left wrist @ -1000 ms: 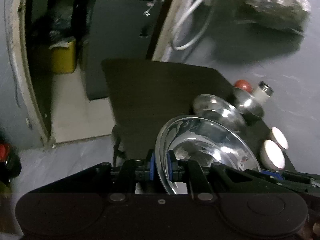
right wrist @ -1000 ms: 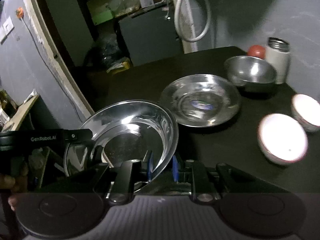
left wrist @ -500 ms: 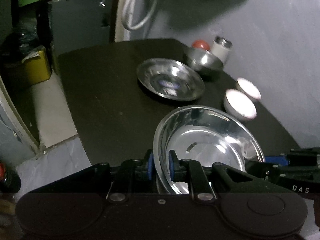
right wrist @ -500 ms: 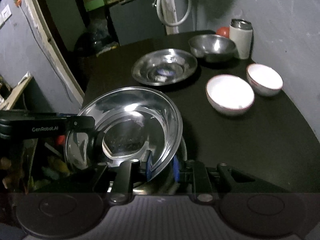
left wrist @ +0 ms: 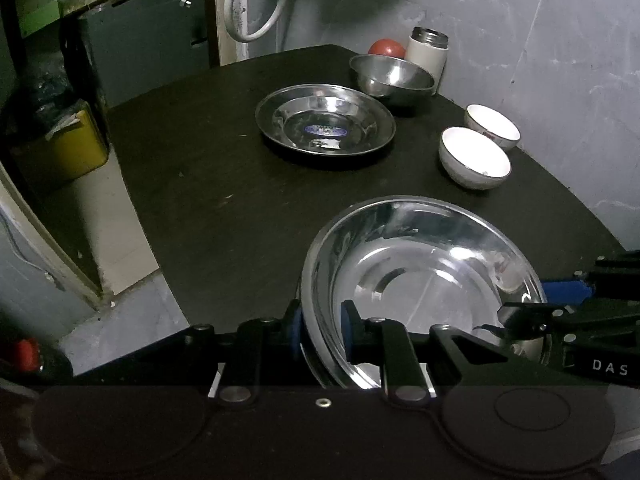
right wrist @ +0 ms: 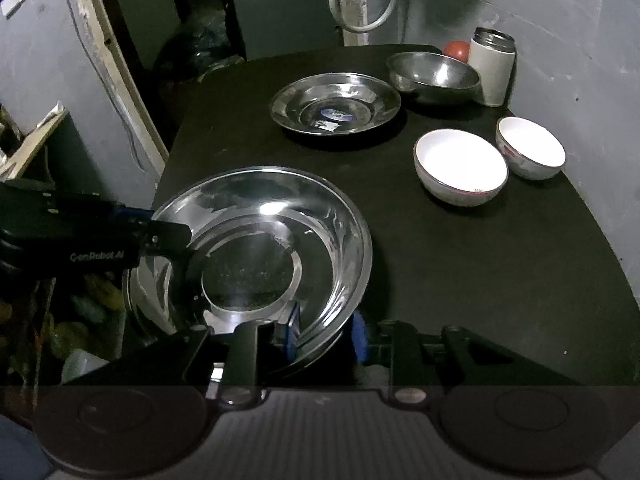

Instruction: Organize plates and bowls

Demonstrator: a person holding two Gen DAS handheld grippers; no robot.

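The left gripper (left wrist: 320, 330) and the right gripper (right wrist: 326, 334) each clamp opposite rims of one steel plate (right wrist: 256, 252), held over the near edge of the black table (right wrist: 460, 264). Beyond the held plate lies a second steel plate (right wrist: 336, 108); a steel bowl (right wrist: 434, 74) sits behind that, and two white bowls (right wrist: 460, 164) stand to its right.

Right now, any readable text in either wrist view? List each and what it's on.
"DAS": on the black body of the right gripper, seen at the edge of the left wrist view; cut off there.
"GenRobot.AI": on the black body of the left gripper, in the right wrist view.
Blue oval sticker inside the steel plate: print too blurred to read.
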